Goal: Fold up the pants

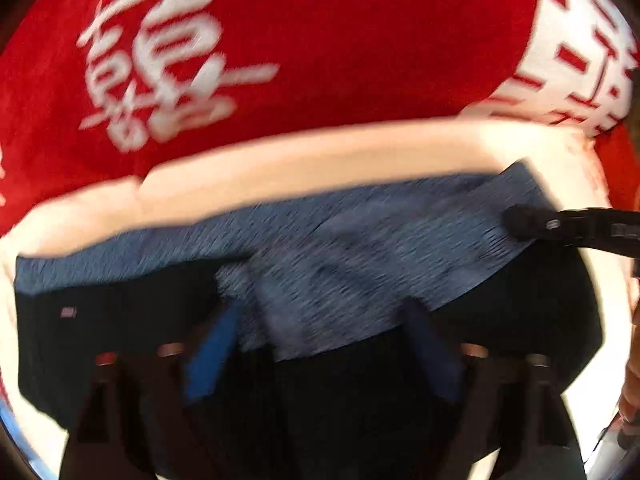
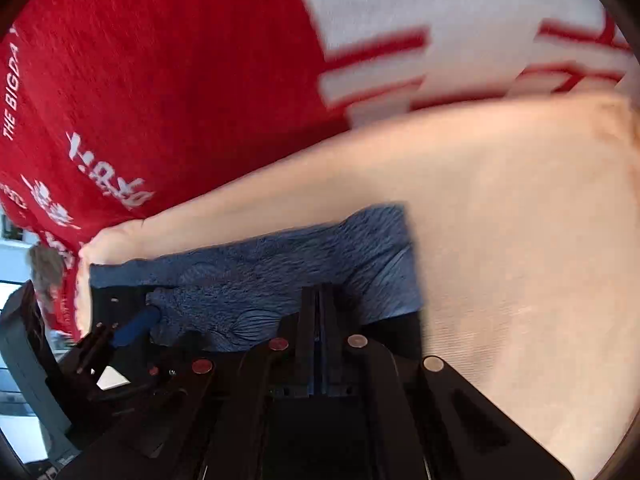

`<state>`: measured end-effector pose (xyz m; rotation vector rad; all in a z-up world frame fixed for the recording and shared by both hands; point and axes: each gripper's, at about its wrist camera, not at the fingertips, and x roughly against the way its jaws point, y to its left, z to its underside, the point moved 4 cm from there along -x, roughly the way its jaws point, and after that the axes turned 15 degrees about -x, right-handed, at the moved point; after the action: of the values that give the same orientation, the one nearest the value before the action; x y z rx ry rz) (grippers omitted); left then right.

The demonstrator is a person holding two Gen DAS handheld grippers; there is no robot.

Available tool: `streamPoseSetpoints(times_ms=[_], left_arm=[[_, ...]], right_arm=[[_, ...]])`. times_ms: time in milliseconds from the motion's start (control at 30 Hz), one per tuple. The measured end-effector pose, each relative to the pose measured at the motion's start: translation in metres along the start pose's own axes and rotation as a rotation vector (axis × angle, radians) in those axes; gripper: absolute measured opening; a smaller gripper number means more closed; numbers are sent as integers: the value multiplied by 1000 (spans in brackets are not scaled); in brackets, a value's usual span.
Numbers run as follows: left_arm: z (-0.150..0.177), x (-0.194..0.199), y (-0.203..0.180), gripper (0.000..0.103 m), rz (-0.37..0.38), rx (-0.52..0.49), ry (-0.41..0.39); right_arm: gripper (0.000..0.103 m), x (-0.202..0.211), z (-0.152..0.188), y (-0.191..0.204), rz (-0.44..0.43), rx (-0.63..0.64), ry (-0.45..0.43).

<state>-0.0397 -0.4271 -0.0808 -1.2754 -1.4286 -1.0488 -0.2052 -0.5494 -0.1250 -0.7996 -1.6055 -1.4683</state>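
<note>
The pants (image 1: 360, 248) are blue-grey patterned cloth over a black layer, lying on a cream cloth (image 1: 320, 152). My left gripper (image 1: 324, 312) has its blue-padded fingers spread wide, with the patterned cloth between them. In the left wrist view my right gripper (image 1: 520, 220) reaches in from the right and pinches the pants' right edge. In the right wrist view the pants (image 2: 280, 264) lie ahead; my right gripper (image 2: 320, 300) has its fingers pressed together on the cloth edge. The left gripper's blue finger (image 2: 136, 328) shows at the left.
A red blanket with white characters (image 1: 320, 40) covers the surface behind the cream cloth (image 2: 520, 240). It also fills the top of the right wrist view (image 2: 180, 80). A bright room shows at the far left edge (image 2: 16, 272).
</note>
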Motion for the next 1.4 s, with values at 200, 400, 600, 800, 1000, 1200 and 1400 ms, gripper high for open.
streamPoseSetpoints(times_ms=[200, 400, 600, 800, 1000, 1200, 1400], left_arm=[[36, 31, 32, 91, -56, 105, 24], [90, 70, 58, 91, -123, 248, 63], [136, 81, 72, 91, -138, 373, 77], [159, 71, 89, 91, -113, 385, 69], [178, 76, 144, 91, -115, 413, 46], [170, 66, 197, 91, -167, 346, 16], [163, 41, 230, 91, -194, 330, 16]], right_arm=[[3, -3, 46, 29, -12, 110, 121], [23, 15, 91, 34, -47, 108, 152], [47, 29, 112, 44, -26, 166, 154], [47, 26, 124, 71, 24, 227, 106], [49, -14, 133, 106, 67, 174, 109], [50, -16, 177, 127, -82, 53, 181], [49, -44, 193, 111, -169, -181, 203]])
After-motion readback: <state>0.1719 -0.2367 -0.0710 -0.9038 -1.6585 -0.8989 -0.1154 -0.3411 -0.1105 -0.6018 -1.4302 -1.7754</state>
